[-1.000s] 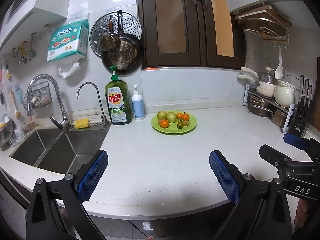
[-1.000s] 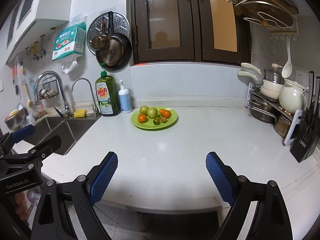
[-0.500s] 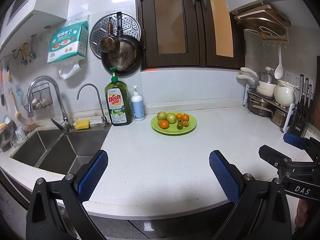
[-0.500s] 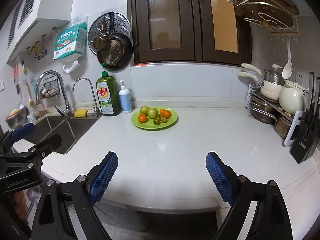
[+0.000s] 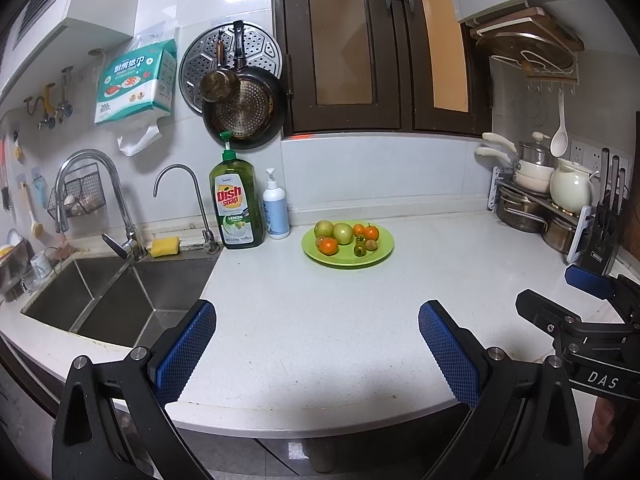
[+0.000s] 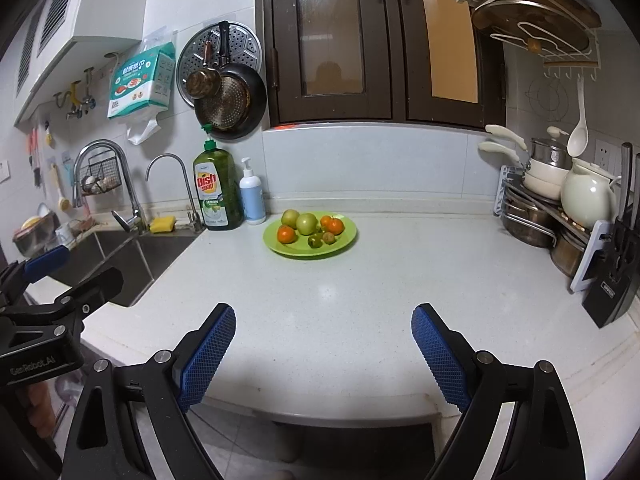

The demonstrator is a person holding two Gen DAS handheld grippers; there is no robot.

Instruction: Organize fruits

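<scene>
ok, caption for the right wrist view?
Open right gripper poised at the counter edge, facing a green plate of fruit.

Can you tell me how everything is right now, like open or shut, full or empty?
left gripper: open, holding nothing
right gripper: open, holding nothing
green plate: on the counter, holding fruit
fruits: all on the plate
cupboard doors: shut
dish soap bottle: upright, nearly full
sink: empty as far as it shows
tap: no water running

White countertop [image 5: 320, 320] under green fruit plate [image 5: 376, 258], soap bottles [image 5: 237, 208]
</scene>
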